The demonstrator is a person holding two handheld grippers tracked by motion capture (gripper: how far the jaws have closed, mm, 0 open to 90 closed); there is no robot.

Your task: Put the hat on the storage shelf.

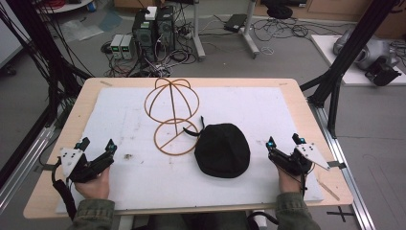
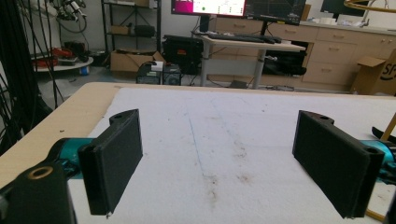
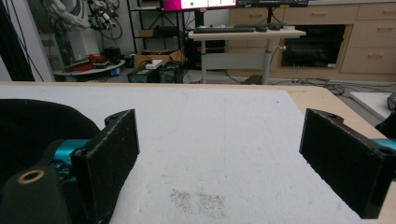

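Observation:
A black cap [image 1: 222, 150] lies crown up on the white mat [image 1: 129, 120], right of centre. Behind it and to its left stands a wooden wire hat stand [image 1: 171, 100] with a domed top and a ring base [image 1: 172, 137]. My left gripper [image 1: 98, 145] rests near the mat's front left, held by a hand, open with nothing between its jaws [image 2: 219, 163]. My right gripper [image 1: 285, 142] sits at the front right, just right of the cap, open and holding nothing [image 3: 219, 158]. The cap's edge [image 3: 32, 126] shows at the left of the right gripper view.
The mat covers most of a wooden table [image 1: 86, 91]. Black frame posts [image 1: 352, 43] stand at both sides. Computers [image 1: 153, 28] and cables lie on the floor behind. Part of the stand's base [image 2: 385, 133] shows at the right edge of the left gripper view.

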